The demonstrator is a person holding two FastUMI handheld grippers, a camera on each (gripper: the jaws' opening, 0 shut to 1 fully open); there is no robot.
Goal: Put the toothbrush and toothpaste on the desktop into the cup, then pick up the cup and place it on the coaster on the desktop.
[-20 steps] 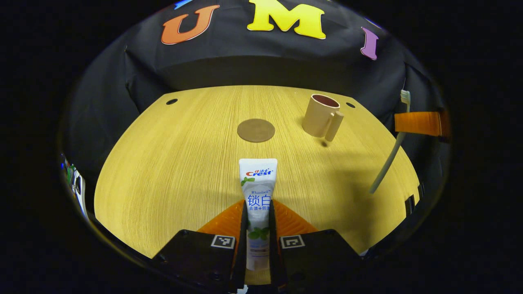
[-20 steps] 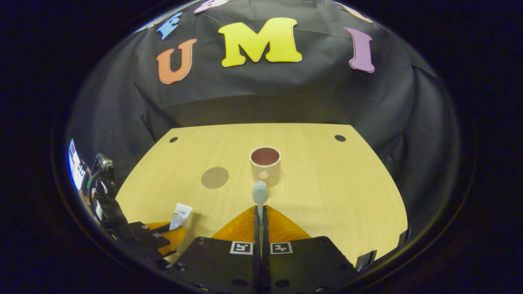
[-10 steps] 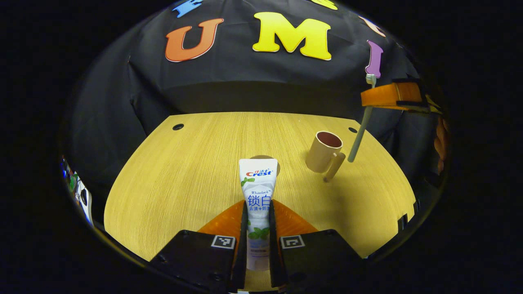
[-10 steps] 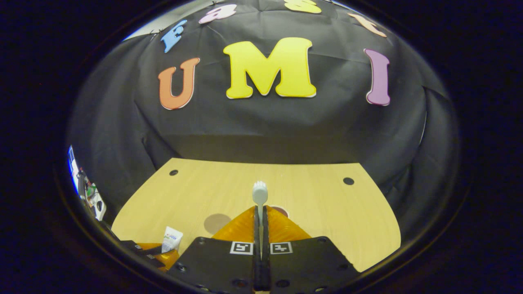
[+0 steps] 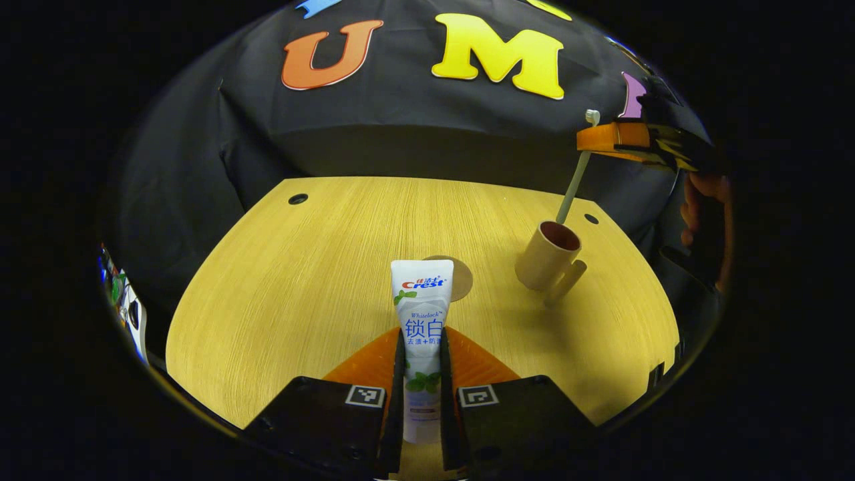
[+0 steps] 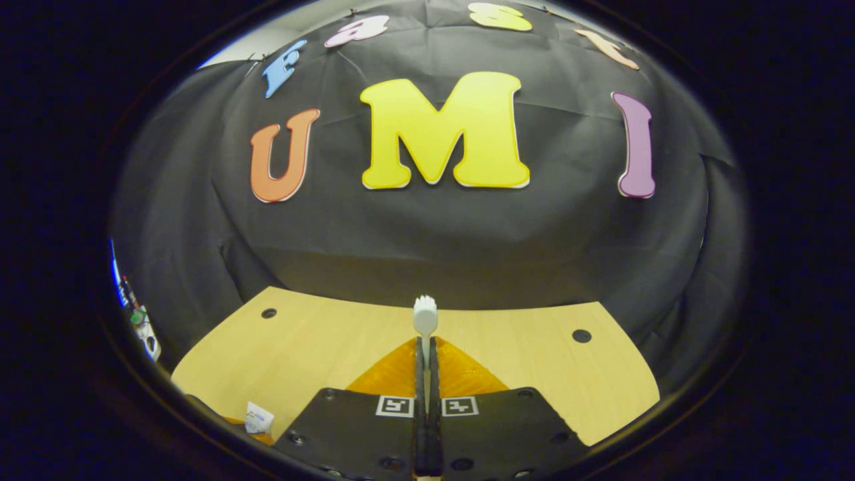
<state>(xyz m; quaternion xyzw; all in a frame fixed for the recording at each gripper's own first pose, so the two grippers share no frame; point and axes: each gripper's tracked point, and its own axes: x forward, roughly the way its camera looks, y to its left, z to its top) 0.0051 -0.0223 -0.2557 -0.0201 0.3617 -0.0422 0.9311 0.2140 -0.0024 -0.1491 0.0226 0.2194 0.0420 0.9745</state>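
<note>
Right gripper [image 5: 604, 139], upper right, clamps the pale plastic toothbrush [image 5: 573, 179]: lower it straight into the tan handled cup [image 5: 549, 256], then release. Left gripper [image 5: 422, 374] grips the white toothpaste tube [image 5: 422, 314].

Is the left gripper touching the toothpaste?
Touching. In the left gripper view, the left gripper has both fingers pressed against the toothpaste tube's sides.

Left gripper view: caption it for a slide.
Left gripper grips toothpaste; right gripper lowers toothbrush toward cup.
</note>
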